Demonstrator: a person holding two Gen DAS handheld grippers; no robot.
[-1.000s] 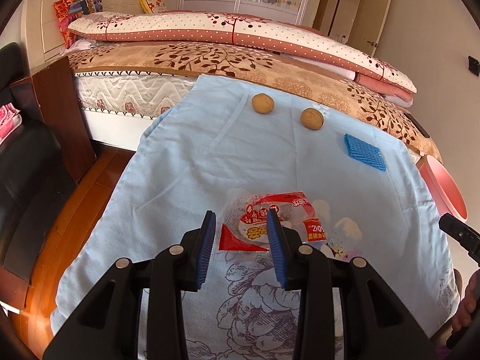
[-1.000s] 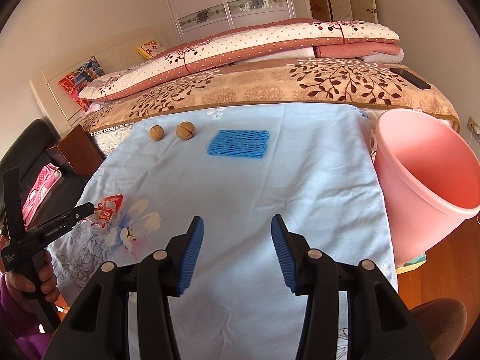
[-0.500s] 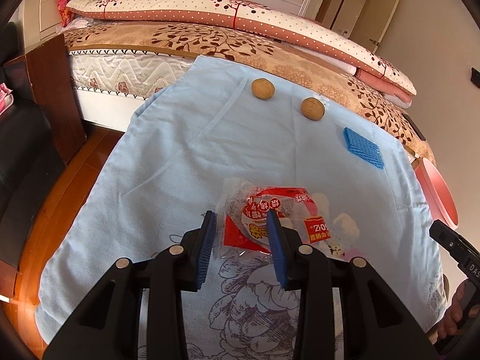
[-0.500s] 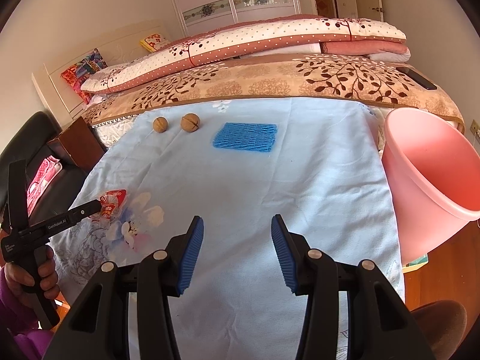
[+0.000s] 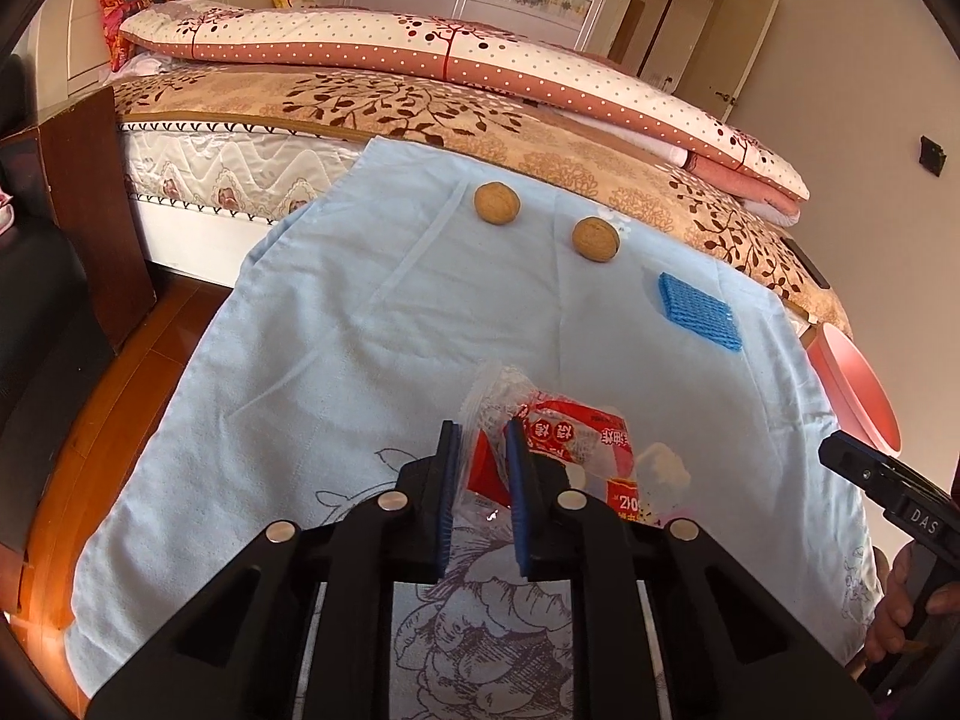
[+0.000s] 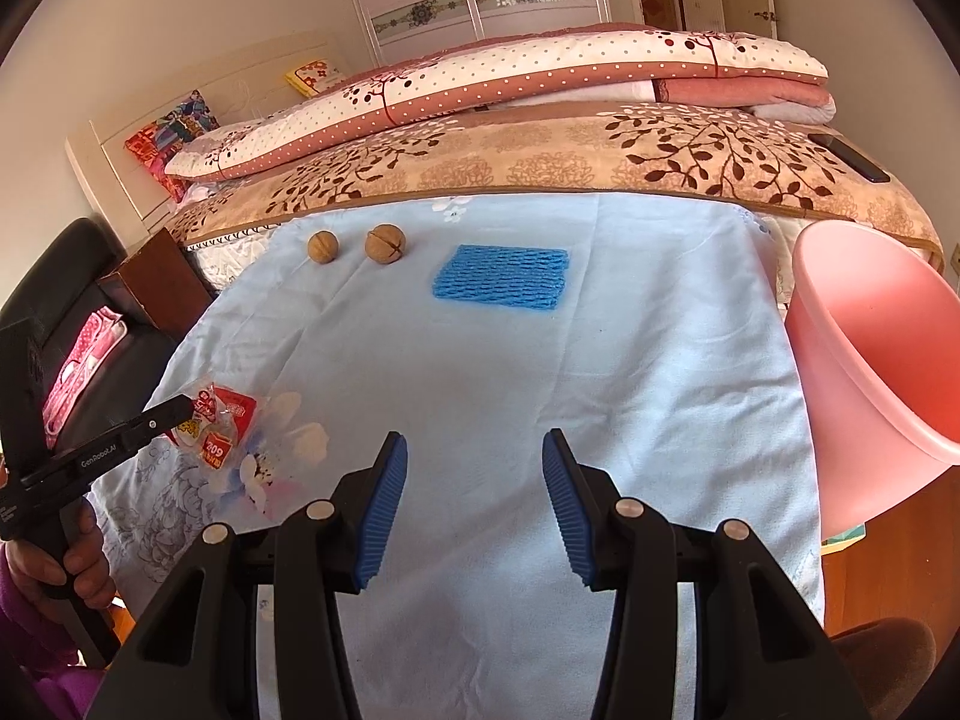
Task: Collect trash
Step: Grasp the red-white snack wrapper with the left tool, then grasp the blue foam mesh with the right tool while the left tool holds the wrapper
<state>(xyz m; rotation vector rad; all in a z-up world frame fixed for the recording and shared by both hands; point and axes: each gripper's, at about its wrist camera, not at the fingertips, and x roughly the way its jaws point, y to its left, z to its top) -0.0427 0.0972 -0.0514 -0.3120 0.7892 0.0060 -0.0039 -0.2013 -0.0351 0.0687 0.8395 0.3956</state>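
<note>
From my left wrist, my left gripper (image 5: 483,468) has just been closing and now pinches the crinkled snack wrapper (image 5: 558,435) near me on the blue cloth (image 5: 360,312), taking its loose near edge to lift it. From my right wrist, my right gripper (image 6: 474,504) waits wide and empty, with the pink bin (image 6: 870,348) at the right for the drop.

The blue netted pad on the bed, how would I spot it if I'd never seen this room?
Find the pale blue cloth spread over the bed. Toward its far end, between two round brown walnuts and the pink plastic bin, lies the flat blue rectangular foam-mesh pad. It is the only bright blue, netted thing there; the walnuts are round and brown.
</note>
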